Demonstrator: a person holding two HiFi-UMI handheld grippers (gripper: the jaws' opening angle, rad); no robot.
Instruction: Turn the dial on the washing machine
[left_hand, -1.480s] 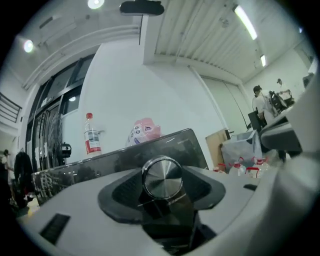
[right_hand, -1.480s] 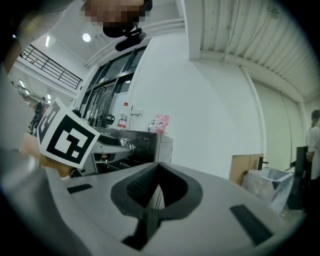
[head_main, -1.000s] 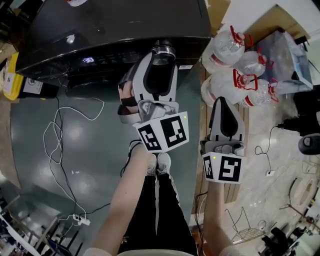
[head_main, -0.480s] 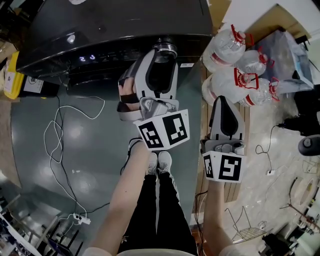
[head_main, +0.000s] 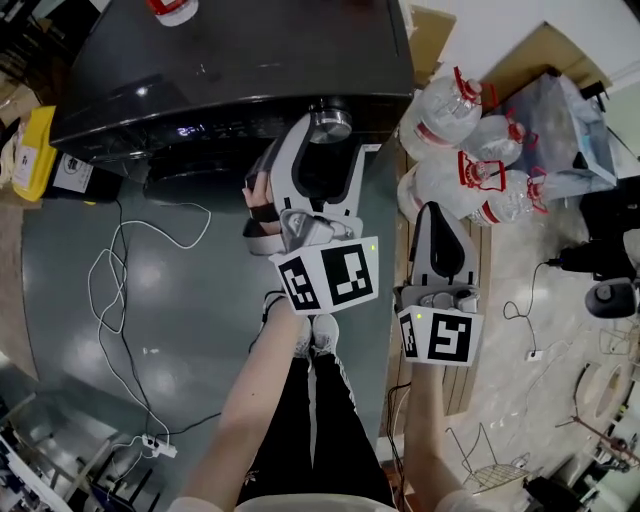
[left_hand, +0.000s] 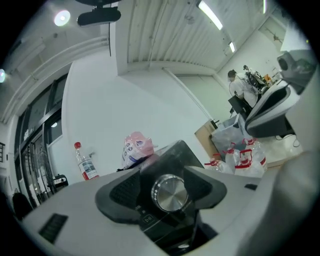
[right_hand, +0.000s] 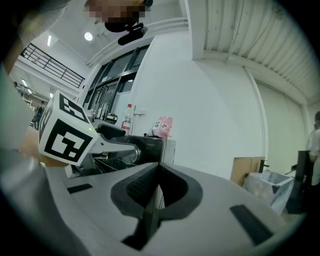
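Observation:
The black washing machine (head_main: 230, 60) stands at the top of the head view, with its silver dial (head_main: 331, 122) on the front panel. My left gripper (head_main: 328, 130) points level at the panel, and the dial (left_hand: 170, 194) sits between its black pads (left_hand: 125, 192). Its jaws have just been opening; a thin gap shows on each side of the dial, so the left gripper (left_hand: 167, 186) is open around it. My right gripper (head_main: 432, 212) hangs back to the right of the machine. The right gripper (right_hand: 157, 172) is shut on nothing.
Large water jugs (head_main: 470, 150) with red handles crowd the floor right of the machine. A red-capped bottle (head_main: 172, 8) stands on the machine's top. White cables (head_main: 120, 270) lie on the grey floor to the left, beside a yellow container (head_main: 30, 150). The person's shoes (head_main: 312, 335) are below the grippers.
The left gripper's jaws stand a little wider around the dial, and it has risen slightly. The lit marks on the panel have changed. The right gripper has kept still.

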